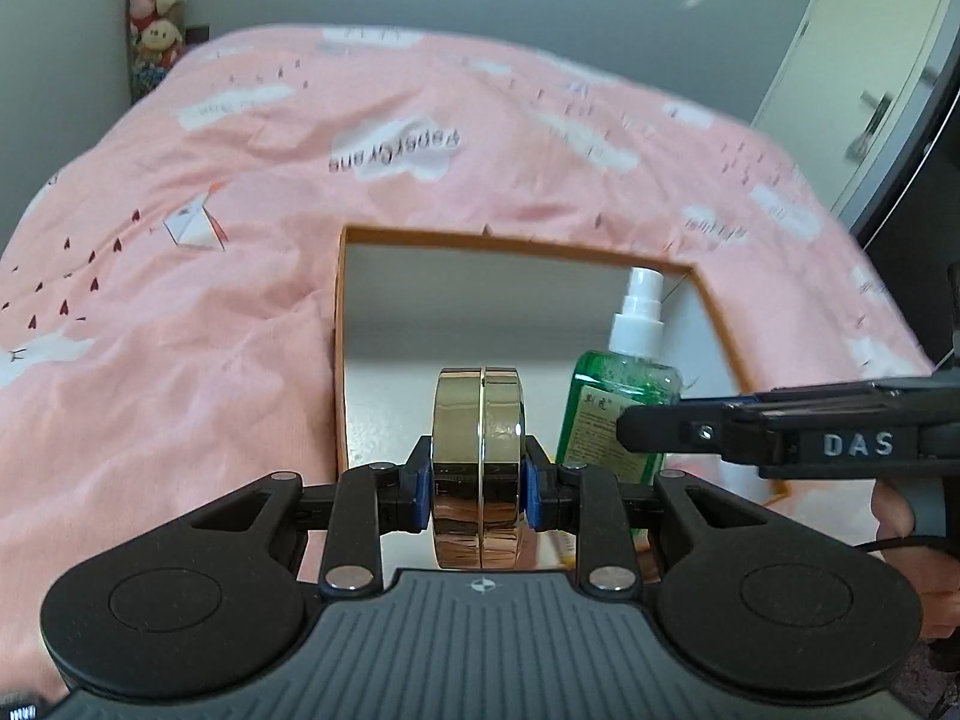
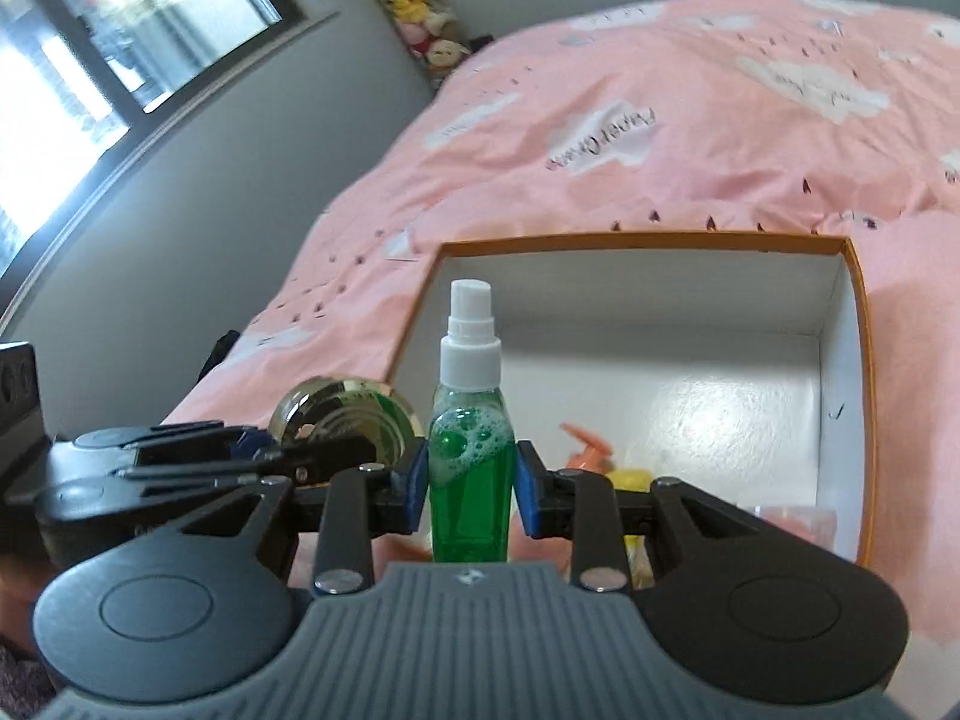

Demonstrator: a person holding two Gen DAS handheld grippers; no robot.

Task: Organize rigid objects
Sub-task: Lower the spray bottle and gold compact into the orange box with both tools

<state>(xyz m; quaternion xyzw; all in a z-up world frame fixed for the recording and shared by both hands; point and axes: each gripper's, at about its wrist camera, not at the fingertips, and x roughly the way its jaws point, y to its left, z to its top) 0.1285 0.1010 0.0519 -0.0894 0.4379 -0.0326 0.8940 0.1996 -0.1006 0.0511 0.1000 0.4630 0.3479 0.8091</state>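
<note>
My left gripper (image 1: 478,489) is shut on a round gold compact case (image 1: 479,468), held on edge above the near end of an open orange box with a white inside (image 1: 516,243). My right gripper (image 2: 472,489) is shut on a green spray bottle with a white pump top (image 2: 472,450), held upright over the same box (image 2: 864,360). The bottle also shows in the left wrist view (image 1: 618,396), right of the compact. The compact shows in the right wrist view (image 2: 342,420), left of the bottle. The two grippers are side by side.
The box lies on a bed with a pink cloud-print cover (image 1: 240,192). Inside the box, low down, lie an orange item (image 2: 591,450) and a yellow item (image 2: 633,477). A window (image 2: 90,30) is on the left wall. Plush toys (image 1: 157,6) stand in the corner.
</note>
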